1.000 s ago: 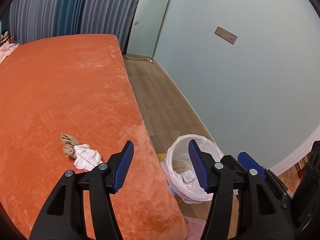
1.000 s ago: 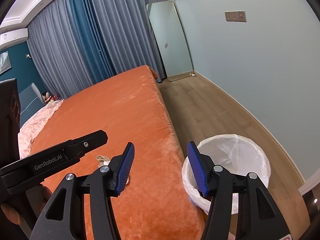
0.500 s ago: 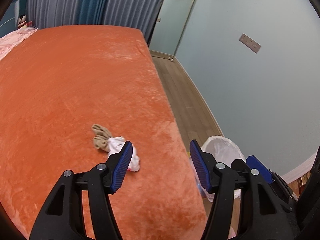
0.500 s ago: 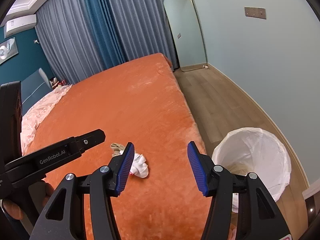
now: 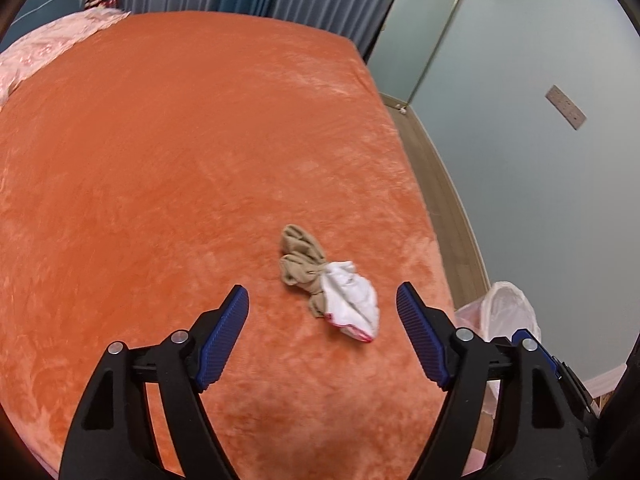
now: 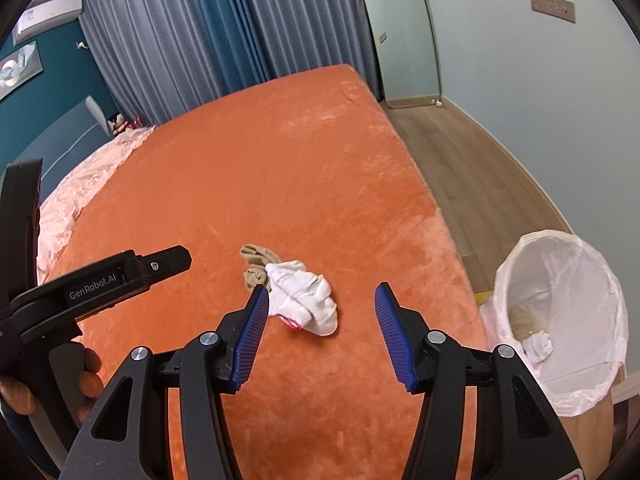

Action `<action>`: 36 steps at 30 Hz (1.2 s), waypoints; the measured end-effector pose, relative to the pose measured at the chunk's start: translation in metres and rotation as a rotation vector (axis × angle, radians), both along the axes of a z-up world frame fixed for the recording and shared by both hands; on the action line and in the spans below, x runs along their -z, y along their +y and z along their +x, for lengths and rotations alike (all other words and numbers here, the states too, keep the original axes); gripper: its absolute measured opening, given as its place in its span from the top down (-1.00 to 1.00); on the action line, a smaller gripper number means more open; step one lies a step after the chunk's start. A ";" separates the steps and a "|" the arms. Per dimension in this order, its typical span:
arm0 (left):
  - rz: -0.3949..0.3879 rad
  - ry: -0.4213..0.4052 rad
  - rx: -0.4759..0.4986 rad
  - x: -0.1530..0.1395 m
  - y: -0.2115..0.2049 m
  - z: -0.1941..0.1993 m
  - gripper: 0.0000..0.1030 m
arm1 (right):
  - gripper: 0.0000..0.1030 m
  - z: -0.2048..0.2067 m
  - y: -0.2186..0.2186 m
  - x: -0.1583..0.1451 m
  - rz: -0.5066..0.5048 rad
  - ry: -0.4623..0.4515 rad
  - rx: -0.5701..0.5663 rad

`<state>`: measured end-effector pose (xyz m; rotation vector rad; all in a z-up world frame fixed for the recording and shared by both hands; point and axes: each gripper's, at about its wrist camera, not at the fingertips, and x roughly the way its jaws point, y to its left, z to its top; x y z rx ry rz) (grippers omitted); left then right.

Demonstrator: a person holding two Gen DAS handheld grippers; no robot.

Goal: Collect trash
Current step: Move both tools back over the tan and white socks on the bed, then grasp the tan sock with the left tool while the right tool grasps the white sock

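Mostly undone: left gripper (image 5: 322, 316) has just been widening its jaws, nothing between them, right gripper (image 6: 318, 312) also apart and empty. Ahead, white sock (image 6: 306, 298) and tan sock (image 6: 256, 266) lie touching on orange bed (image 6: 280, 168). Beyond the bed edge, lined bin (image 6: 560, 280) already holds one white wad (image 6: 538, 346).

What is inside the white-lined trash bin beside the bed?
In the trash bin, a small white bundle lies near the bottom against the white liner, with something tan beside it. The right gripper's finger covers none of it; deeper contents are hidden.
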<state>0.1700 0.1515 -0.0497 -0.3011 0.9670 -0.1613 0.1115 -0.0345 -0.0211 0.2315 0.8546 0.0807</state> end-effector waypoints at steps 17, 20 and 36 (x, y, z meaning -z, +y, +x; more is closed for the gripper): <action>-0.014 0.137 -0.034 0.075 0.003 0.073 -0.41 | -0.05 0.066 0.027 0.089 0.015 0.155 -0.036; -0.018 0.153 -0.027 0.087 -0.004 0.089 -0.40 | -0.05 0.076 0.027 0.101 0.029 0.170 -0.030; -0.070 0.202 0.048 0.126 -0.028 0.114 0.55 | 0.70 0.092 0.026 0.143 0.077 0.232 -0.048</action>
